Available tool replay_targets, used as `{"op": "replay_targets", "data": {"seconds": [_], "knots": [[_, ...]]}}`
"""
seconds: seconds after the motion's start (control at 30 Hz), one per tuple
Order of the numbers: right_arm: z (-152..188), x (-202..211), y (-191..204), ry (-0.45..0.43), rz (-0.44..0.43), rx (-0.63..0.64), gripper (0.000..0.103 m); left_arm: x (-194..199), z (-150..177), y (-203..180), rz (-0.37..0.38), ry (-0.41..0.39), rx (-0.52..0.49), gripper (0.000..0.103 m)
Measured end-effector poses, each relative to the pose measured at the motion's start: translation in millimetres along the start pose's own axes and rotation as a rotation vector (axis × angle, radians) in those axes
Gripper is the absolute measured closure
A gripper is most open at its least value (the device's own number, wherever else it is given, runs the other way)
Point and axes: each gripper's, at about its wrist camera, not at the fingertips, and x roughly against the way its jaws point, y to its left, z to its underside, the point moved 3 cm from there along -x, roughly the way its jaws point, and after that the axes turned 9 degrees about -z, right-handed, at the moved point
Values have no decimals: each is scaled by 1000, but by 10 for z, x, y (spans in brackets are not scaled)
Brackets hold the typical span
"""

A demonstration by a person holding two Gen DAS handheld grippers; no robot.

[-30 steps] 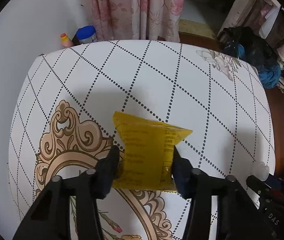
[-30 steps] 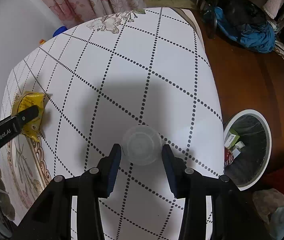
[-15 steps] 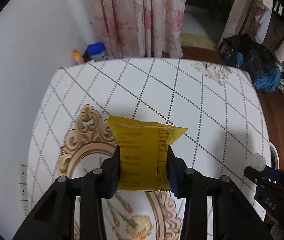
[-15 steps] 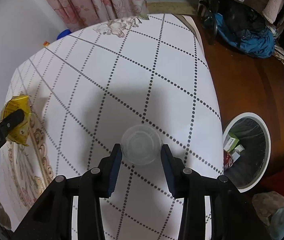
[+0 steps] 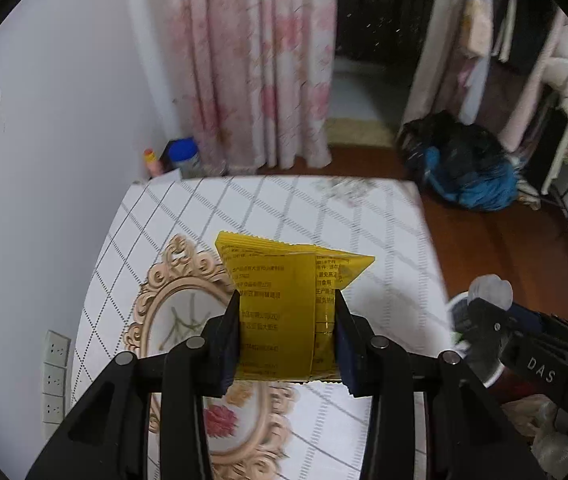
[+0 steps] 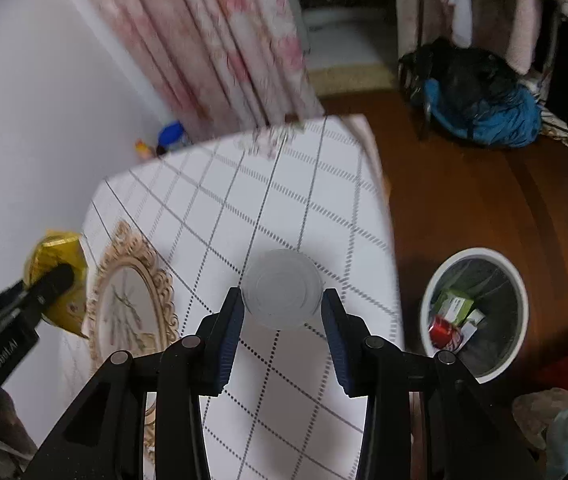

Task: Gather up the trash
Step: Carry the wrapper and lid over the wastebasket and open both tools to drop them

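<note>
- Two grippers are each clamped on a piece of trash, both held up above the table (image 6: pixel 304 200).
- Left gripper (image 5: pixel 287 334): its jaws press in on both sides of a yellow wrapper (image 5: pixel 284 304), which stands upright between them with printed text facing the camera. From the right wrist view the same wrapper (image 6: pixel 58 248) shows at the far left, crumpled at the finger end of that gripper.
- Right gripper (image 6: pixel 282 322): its fingers (image 6: pixel 230 332) pinch a clear plastic cup (image 6: pixel 282 300) by its sides, round face toward the lens.
- Below lies a white tablecloth with a dotted diamond grid and an ornate oval frame print (image 5: pixel 172 320).
- On the wooden floor to the right of the table stands a white trash bin (image 6: pixel 476 312), already holding a red can and small boxes.
- Farther off hang pink floral curtains (image 5: pixel 252 60), and a blue and black heap of cloth (image 6: pixel 480 108) lies on the floor.
</note>
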Motion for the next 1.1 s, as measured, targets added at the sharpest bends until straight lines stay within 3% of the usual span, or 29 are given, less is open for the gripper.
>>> {"op": "replay_targets", "data": {"seconds": [0.3,0.5,0.57,0.8,1.1], "knots": [[33,1019,-724,-148,13,-85,61,613,-87,-934,131,-94,-99,67],[246,1268,-1668,-165,97,-203,61,374,8,-1848,233,-22,-184,67],[338,1227,-2031,-147,122,-253,61,233,65,-2119,257,15,-212,67],[721,686,-3152,-26,167,-413,61,-751,347,-3029,346,270,-284,67],[1046,-294,-3963,128,158,-522,61,-1552,611,-3668,300,428,-367,66]]}}
